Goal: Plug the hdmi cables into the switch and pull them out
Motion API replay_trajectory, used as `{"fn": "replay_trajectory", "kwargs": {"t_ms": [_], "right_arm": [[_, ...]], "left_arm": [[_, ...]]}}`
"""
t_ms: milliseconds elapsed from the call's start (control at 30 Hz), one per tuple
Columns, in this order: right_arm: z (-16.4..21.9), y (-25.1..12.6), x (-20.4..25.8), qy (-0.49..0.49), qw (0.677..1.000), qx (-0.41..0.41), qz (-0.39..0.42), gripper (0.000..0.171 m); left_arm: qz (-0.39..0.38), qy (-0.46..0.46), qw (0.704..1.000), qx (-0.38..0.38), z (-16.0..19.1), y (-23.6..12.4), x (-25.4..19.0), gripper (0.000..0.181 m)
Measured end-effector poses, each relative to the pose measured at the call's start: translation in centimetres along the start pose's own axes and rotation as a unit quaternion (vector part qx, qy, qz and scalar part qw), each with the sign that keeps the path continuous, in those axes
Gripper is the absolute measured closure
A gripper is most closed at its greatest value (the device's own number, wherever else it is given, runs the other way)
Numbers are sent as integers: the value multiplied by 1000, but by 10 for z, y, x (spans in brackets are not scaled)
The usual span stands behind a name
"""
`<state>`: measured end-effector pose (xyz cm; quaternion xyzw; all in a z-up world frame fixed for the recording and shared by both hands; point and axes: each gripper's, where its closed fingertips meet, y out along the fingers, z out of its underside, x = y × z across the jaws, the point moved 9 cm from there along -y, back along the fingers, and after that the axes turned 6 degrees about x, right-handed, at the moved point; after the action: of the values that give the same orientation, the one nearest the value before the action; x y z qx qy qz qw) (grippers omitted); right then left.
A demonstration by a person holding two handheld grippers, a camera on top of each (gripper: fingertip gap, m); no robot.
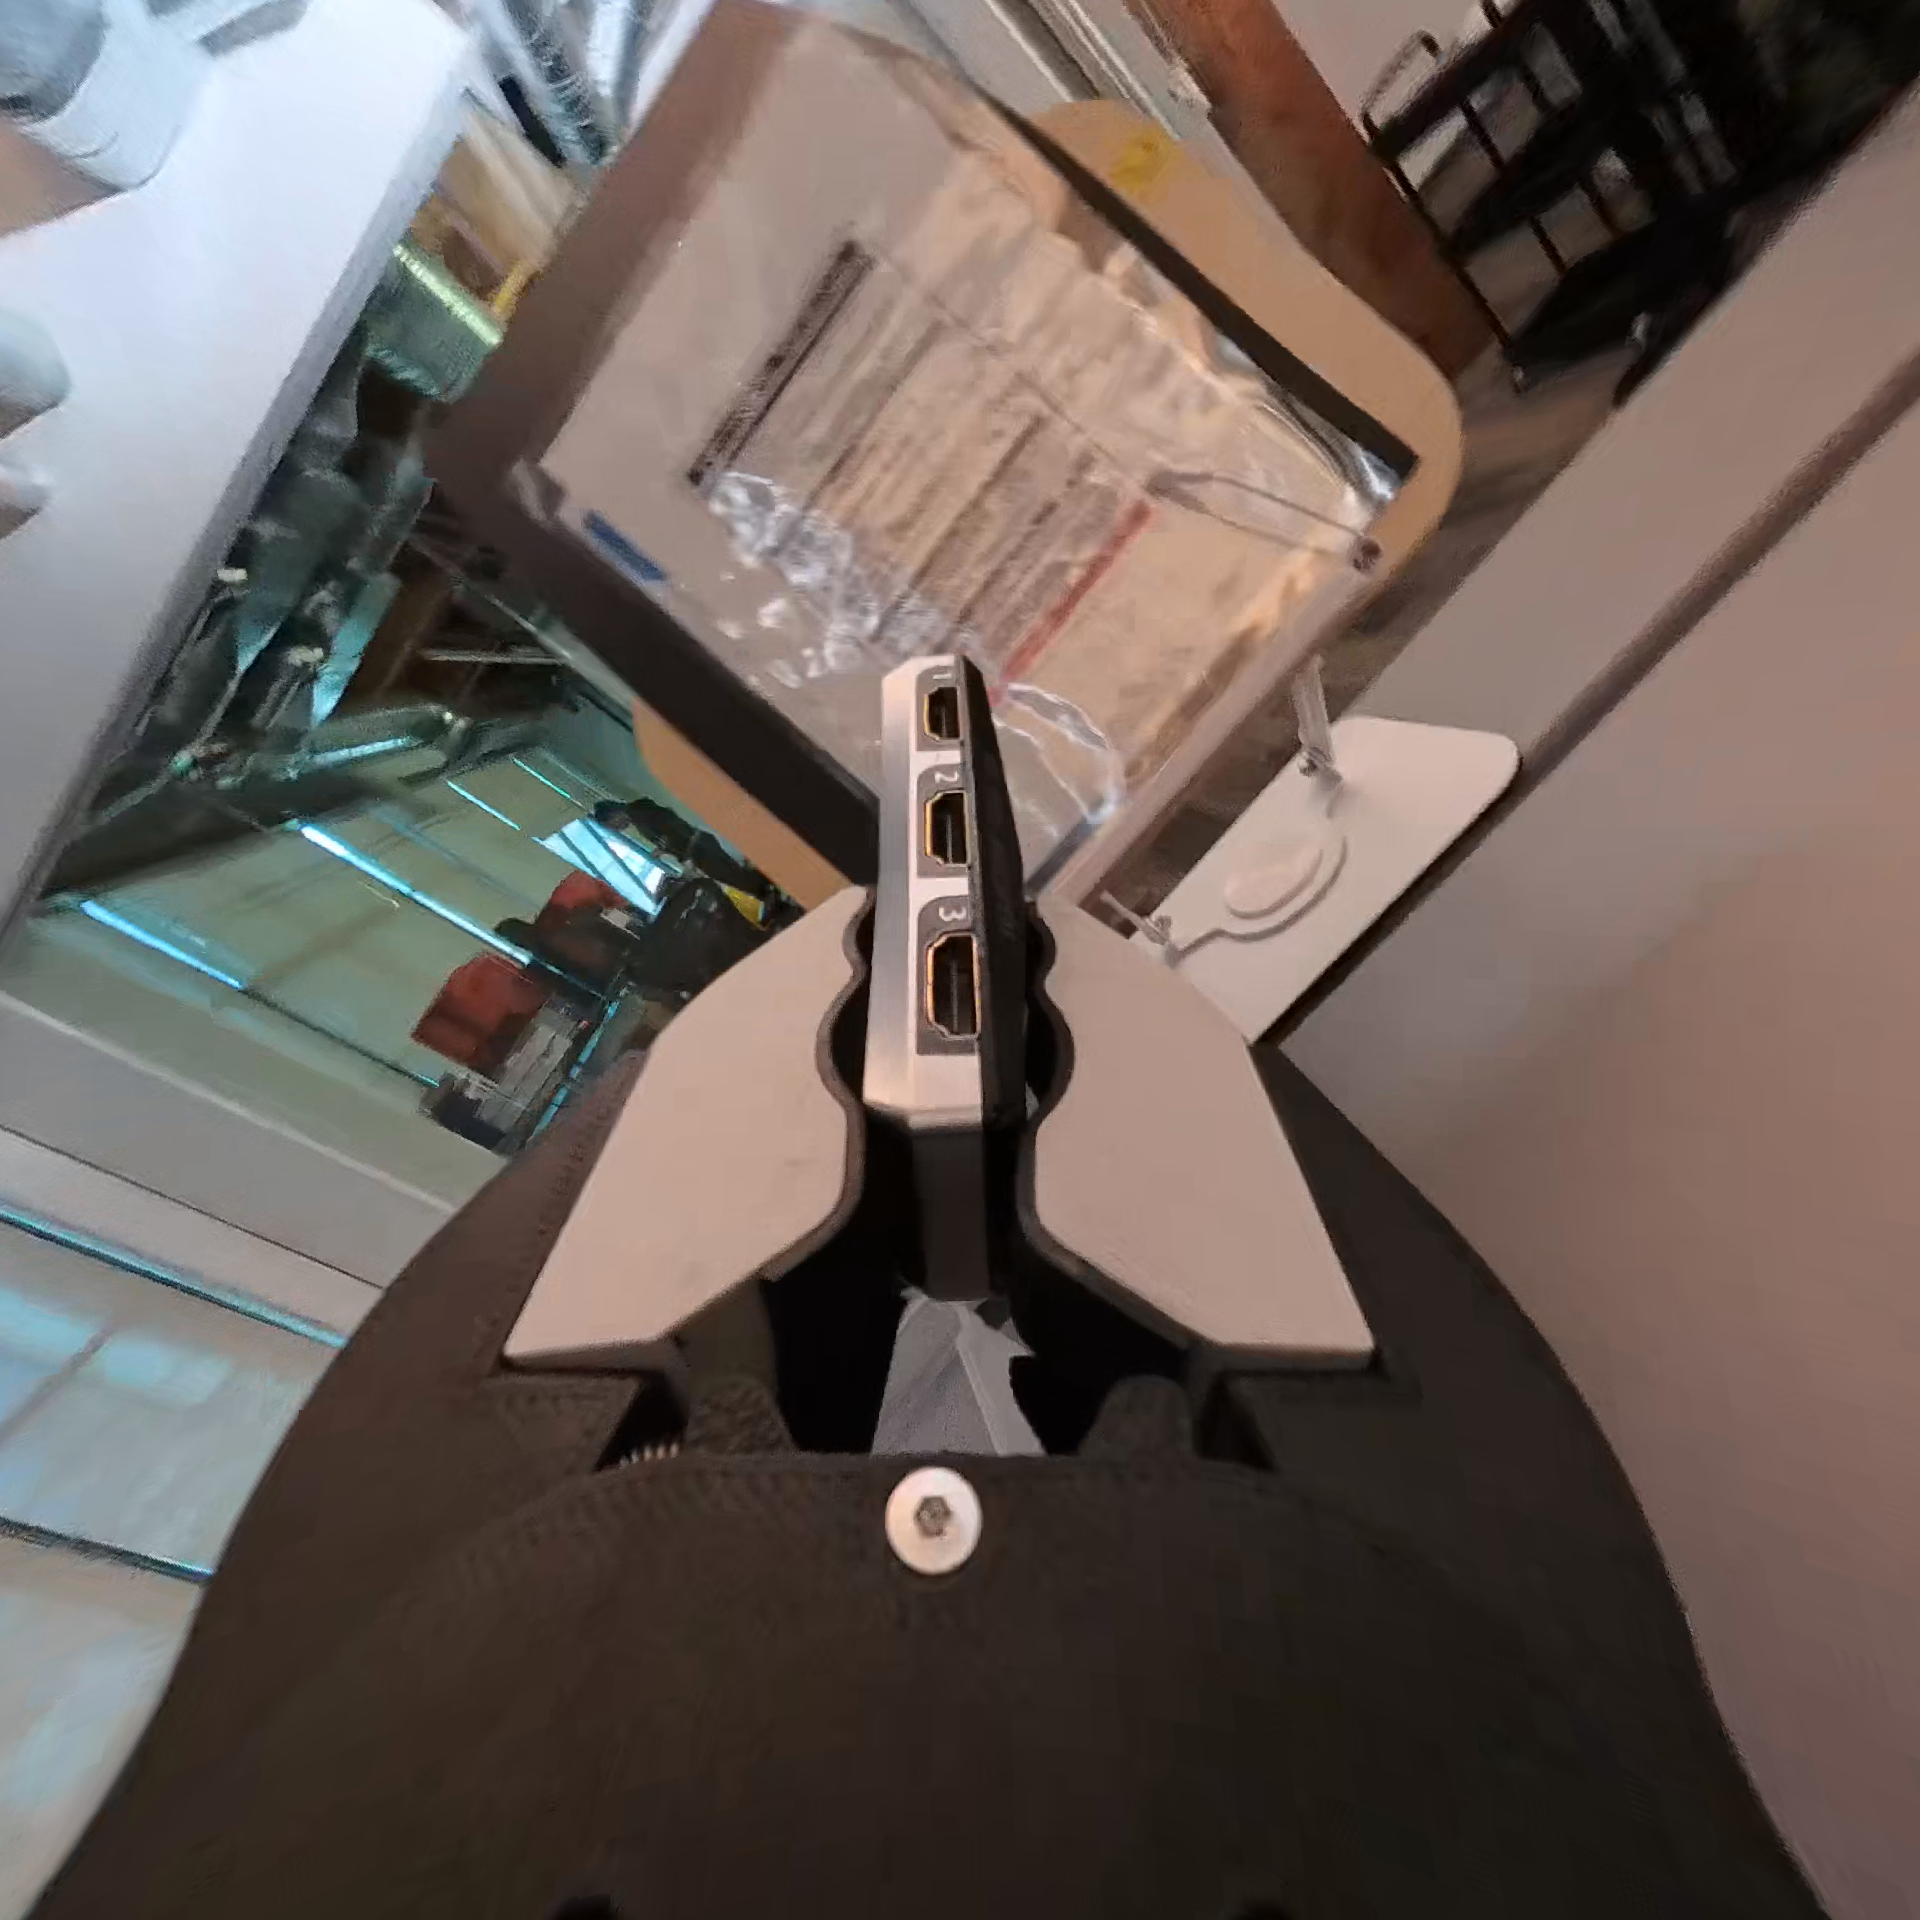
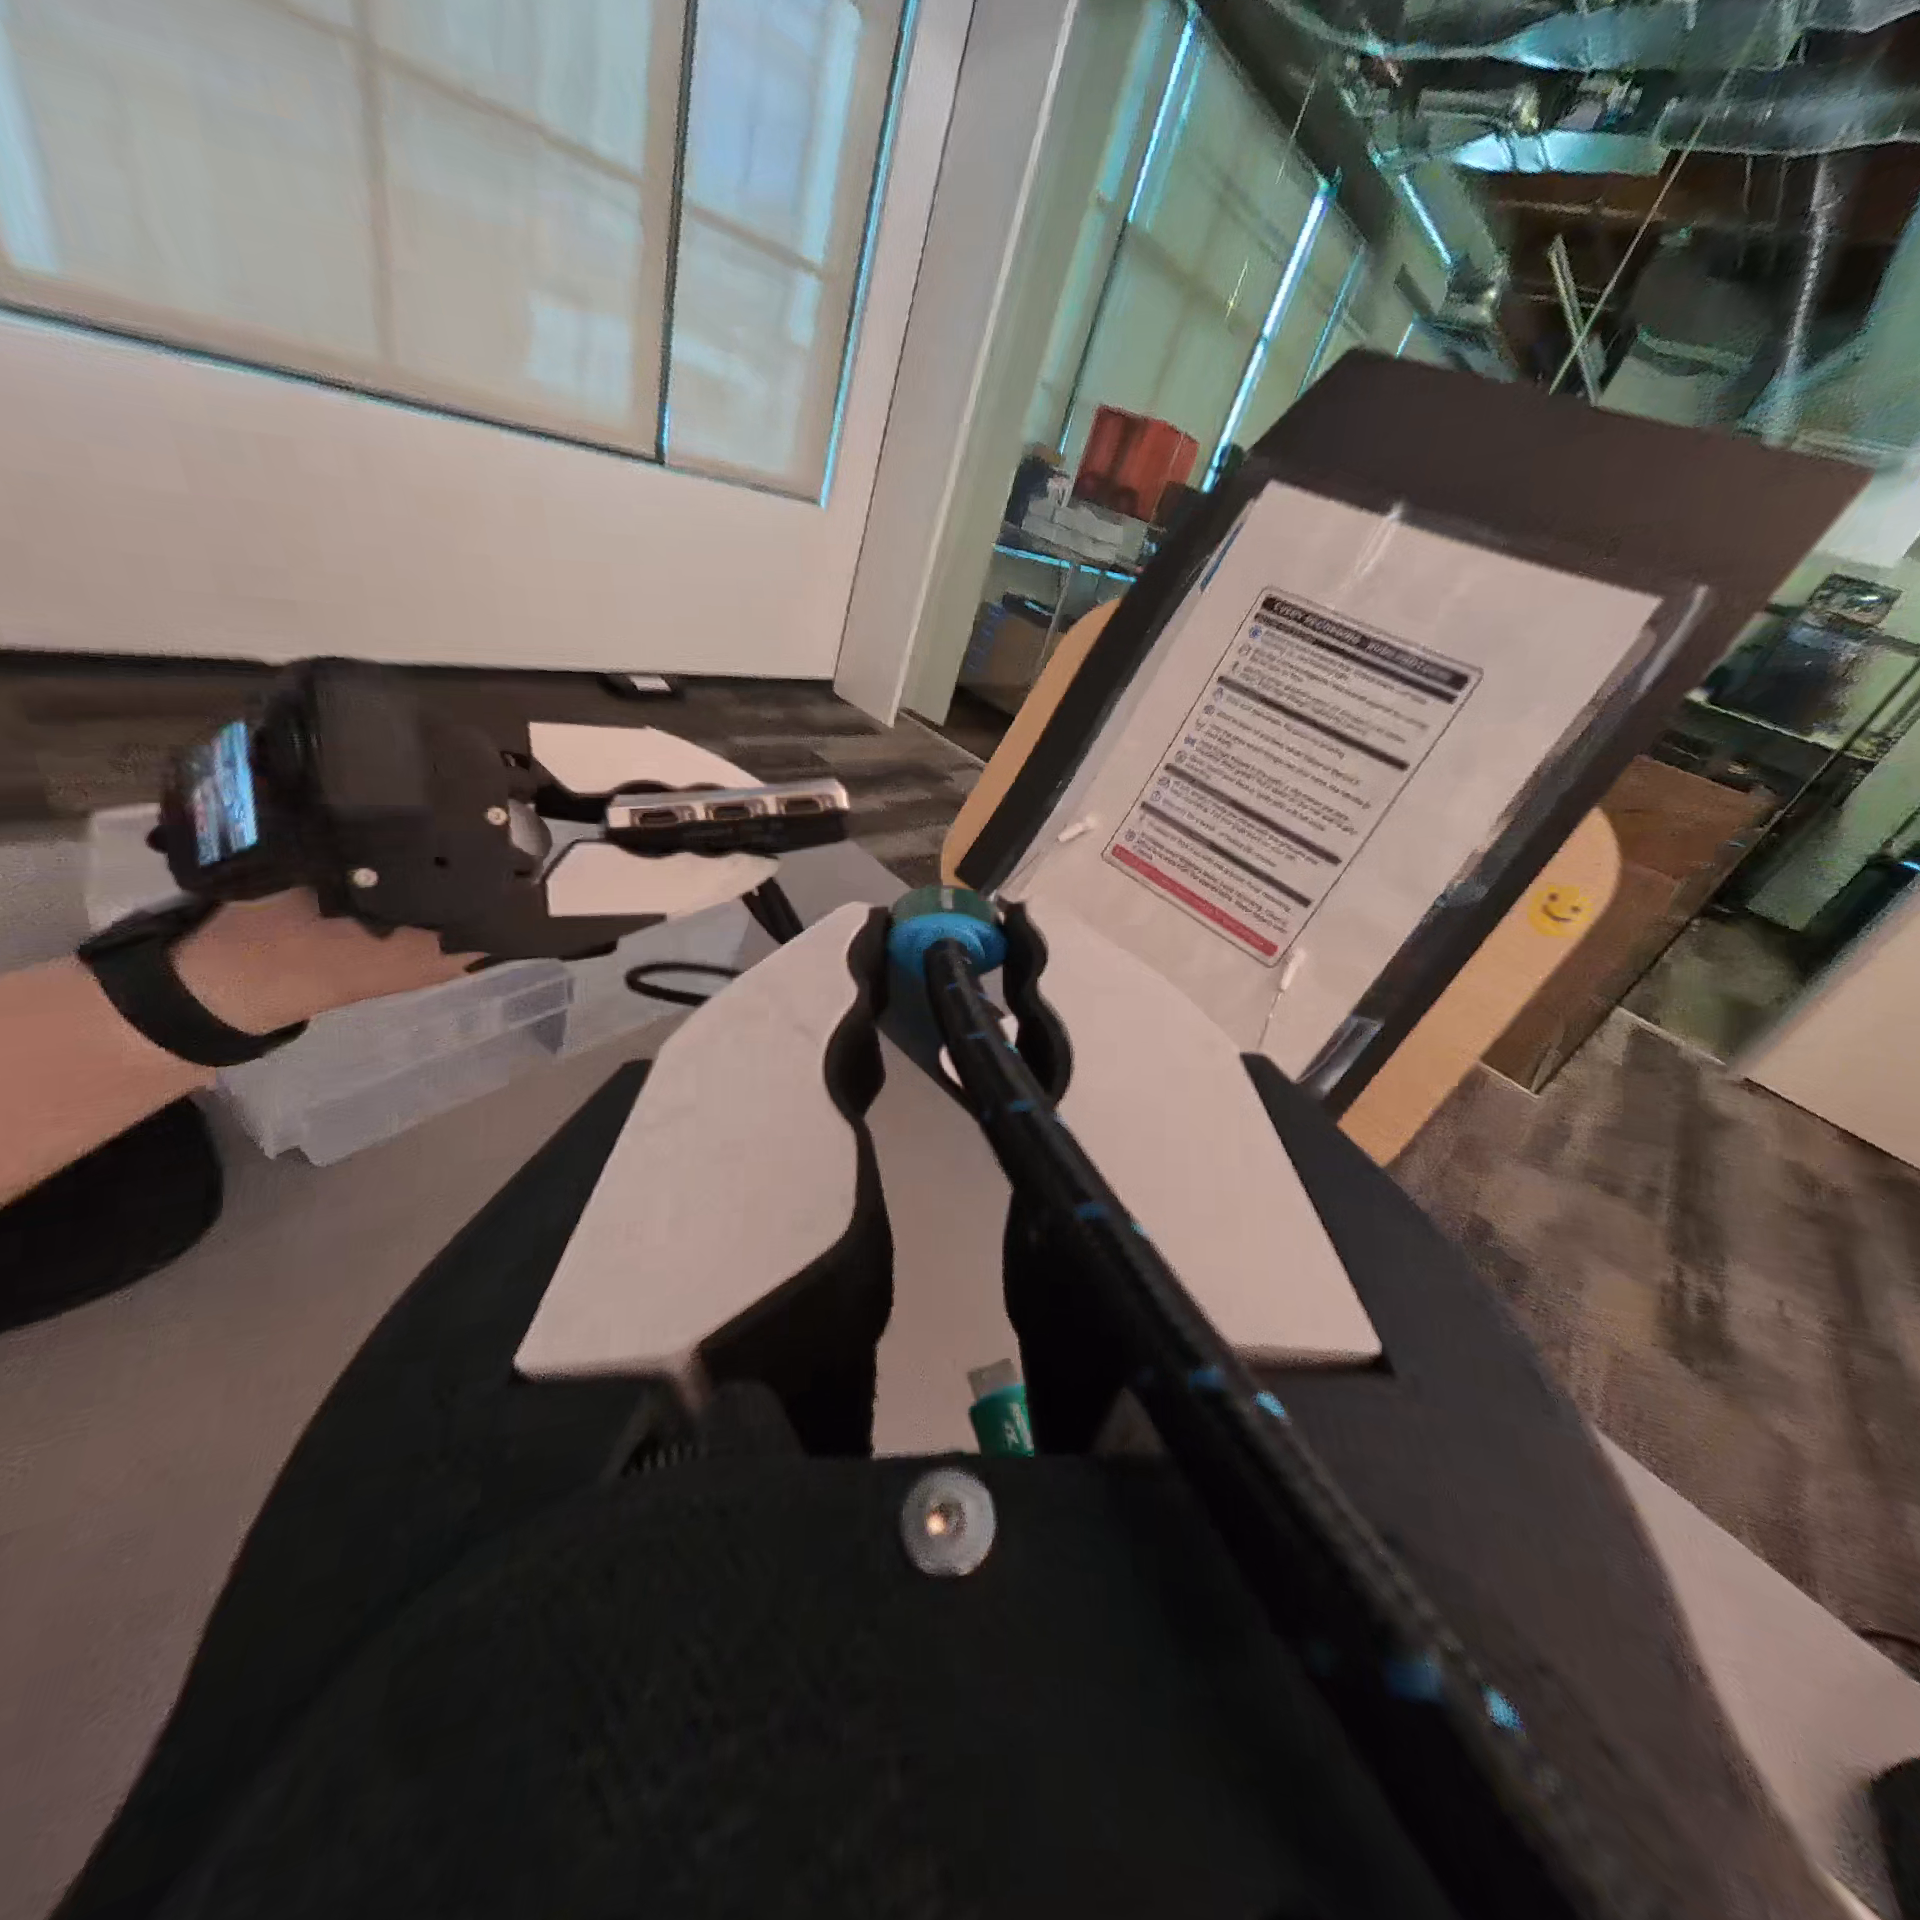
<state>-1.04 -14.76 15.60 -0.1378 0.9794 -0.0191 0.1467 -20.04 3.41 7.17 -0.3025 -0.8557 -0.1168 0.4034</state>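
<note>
1. The switch [image 1: 940, 935] looks like a small, light, rigid slab with a silver port face and a black top. The left gripper [image 1: 945, 997] pinches it across its flat faces at one end, and the rest sticks out past the fingertips. Held that far back, it will likely twist when a plug pushes in, so the grip wants to be firm.
2. Three gold-lined ports sit in a row on the silver edge, and all three are empty. From the right wrist view the switch [image 2: 727, 808] hangs in the air, well left of the right gripper [image 2: 940, 935], with its ports turned toward that side.
3. The right gripper is closed on the cable [image 2: 1039, 1132] right at its blue collar [image 2: 935, 948]. The plug itself points away from the camera and I cannot see it.
4. The cable is black braid with blue flecks. It seems stiff near the collar and limp farther back, trailing over the gripper body. The hard plug body is the place to hold it, since the braid would bend.
5. A second green-ended plug [image 2: 1003, 1413] lies on the table [image 2: 156, 1455] beneath the fingers.
6. A printed sheet [image 2: 1288, 769] stands propped behind.
</note>
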Motion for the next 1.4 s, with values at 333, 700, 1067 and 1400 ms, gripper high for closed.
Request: {"fn": "replay_trajectory", "kwargs": {"t_ms": [333, 700, 1067, 1400], "right_arm": [[11, -32, -47, 30, 995, 99, -12, 149], [141, -86, -131, 282, 889, 344, -104, 149], [214, -73, -142, 322, 808, 467, -162, 139], [154, -130, -126, 273, 831, 482, -53, 124]], "left_arm": [[42, -30, 996, -77, -35, -24, -4, 156], [88, -41, 991, -95, -48, -30, -12, 156], [103, -17, 990, -95, -53, -30, -29, 156], [121, 6, 987, -107, -57, -33, -35, 156]]}}
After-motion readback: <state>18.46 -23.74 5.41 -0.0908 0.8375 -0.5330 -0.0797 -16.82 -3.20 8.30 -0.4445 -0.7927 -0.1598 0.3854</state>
